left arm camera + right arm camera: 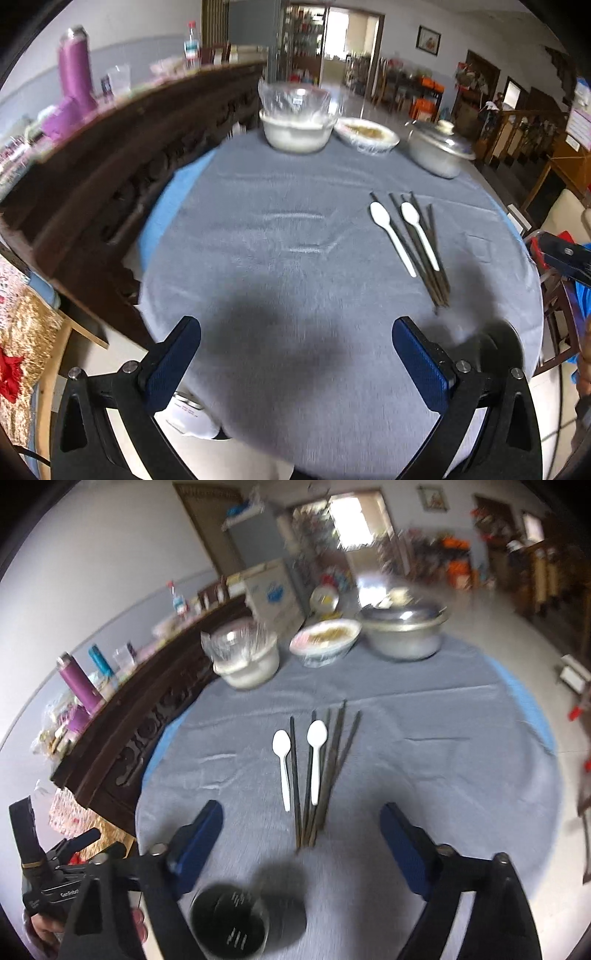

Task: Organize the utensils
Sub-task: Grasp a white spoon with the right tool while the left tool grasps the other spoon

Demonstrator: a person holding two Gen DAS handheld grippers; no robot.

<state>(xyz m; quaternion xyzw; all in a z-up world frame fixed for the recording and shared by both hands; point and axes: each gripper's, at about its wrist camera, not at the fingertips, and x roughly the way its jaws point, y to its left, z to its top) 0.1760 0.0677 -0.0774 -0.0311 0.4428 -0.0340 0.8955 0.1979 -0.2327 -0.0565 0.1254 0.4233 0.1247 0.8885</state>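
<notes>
Legibly, only the white lettering "GenRobot" can be read, on the body of the left gripper (79, 843) where it shows at the left edge of the right wrist view, held in a person's hand (44, 928); the pale print on the dark cup (229, 928) and the labels on a bottle (191, 46) along the carved wooden sideboard (122, 177) are too blurred to make out. Both grippers hang over the near edge of a round table under a grey cloth (280, 236), angled downward toward it. From its own camera the left gripper (295, 363) has its blue-padded fingers (173, 363) spread wide, nothing between them, only shadowed cloth below. The right gripper (301, 843) also stands with its jaws apart and empty; the near ends of the dark chopsticks (314, 794) lie just ahead of the gap, not touched by either pad. Two white plastic spoons (282, 768) lie among the chopsticks in a loose bundle near the middle of the cloth, bowls pointing away from the cameras. The dark cup stands on the cloth just beneath the right gripper, close to its left finger. At the far side of the table sit a white bowl topped with clear plastic (295, 125), a wrapped dish of food (365, 134) and a lidded metal pot (439, 147).
</notes>
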